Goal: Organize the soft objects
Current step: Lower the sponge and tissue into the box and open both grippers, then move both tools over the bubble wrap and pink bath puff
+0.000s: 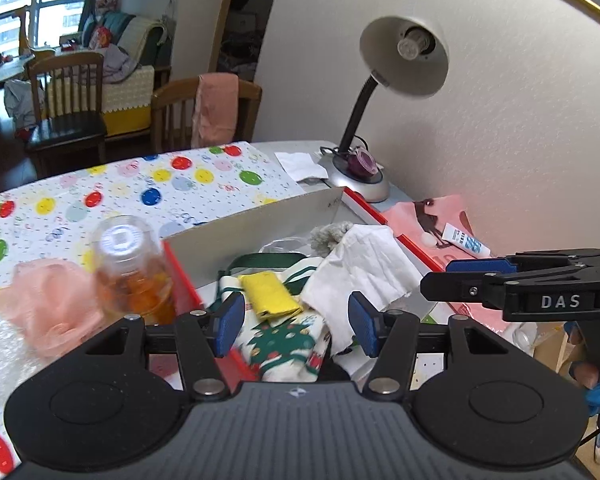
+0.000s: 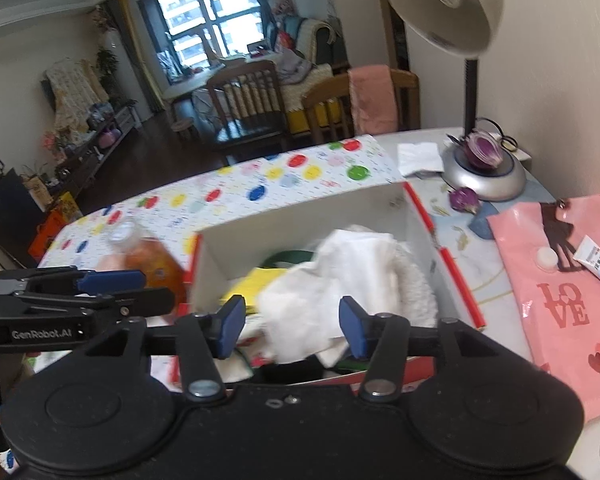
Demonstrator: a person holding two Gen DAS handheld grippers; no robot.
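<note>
Behind us a dining room; centre frame, the box [image 1: 260,220] holds cloth [image 1: 363,264] and sock [image 1: 288,340]. Left gripper [image 1: 296,324] and right gripper [image 2: 292,326] hover half-open, empty. Next, we judge, the pink puff [image 1: 48,304] lower left.

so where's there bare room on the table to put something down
The dotted tablecloth is bare between the box and the far table edge. A smaller bare strip lies between the box's red edge and the pink bag. It is crowded inside the box, by the bottle, and around the lamp base.
</note>
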